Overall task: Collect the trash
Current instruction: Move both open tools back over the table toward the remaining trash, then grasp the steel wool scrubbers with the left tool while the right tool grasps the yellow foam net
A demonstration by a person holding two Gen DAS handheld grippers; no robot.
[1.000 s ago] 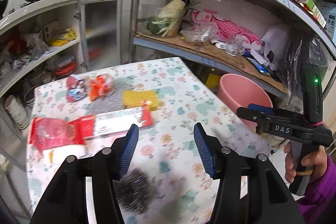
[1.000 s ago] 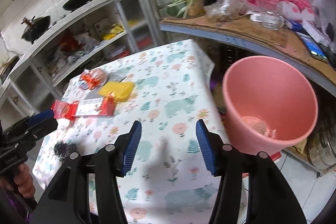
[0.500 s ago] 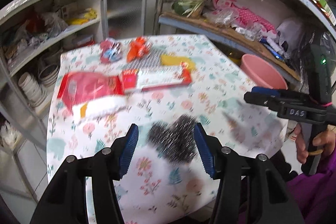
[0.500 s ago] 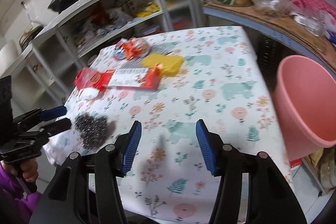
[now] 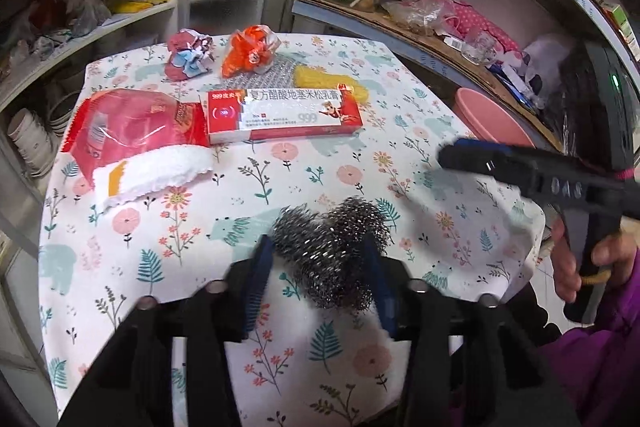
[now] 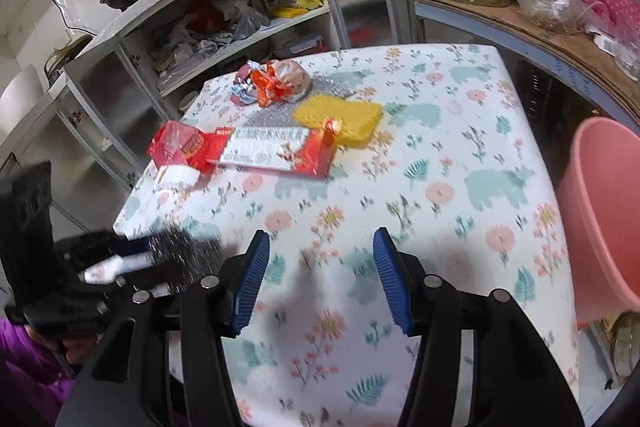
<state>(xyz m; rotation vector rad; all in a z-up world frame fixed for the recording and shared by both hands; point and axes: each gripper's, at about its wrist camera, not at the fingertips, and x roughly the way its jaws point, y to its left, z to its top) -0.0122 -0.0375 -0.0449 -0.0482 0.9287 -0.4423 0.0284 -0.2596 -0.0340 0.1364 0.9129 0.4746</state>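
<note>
A grey steel wool ball (image 5: pixel 334 247) lies on the flowered tablecloth (image 5: pixel 280 183) near the front edge. My left gripper (image 5: pixel 318 251) is open with its blue pads on either side of the ball, not closed on it. The ball also shows blurred in the right wrist view (image 6: pixel 184 251). My right gripper (image 6: pixel 318 247) is open and empty above the cloth. Farther back lie a red and white carton (image 5: pixel 284 117), a red wrapper (image 5: pixel 128 127), a white cloth (image 5: pixel 156 177), a yellow sponge (image 5: pixel 332 83) and two crumpled wrappers (image 5: pixel 250 49).
A pink bucket (image 6: pixel 600 211) stands off the table's right edge. Cluttered shelves (image 5: pixel 440 27) run along the right. White cabinets (image 6: pixel 200 39) with pans on top stand behind the table.
My left gripper has moved forward and down so the steel wool ball now sits between its pads. My right gripper has swung left, away from the pink bucket.
</note>
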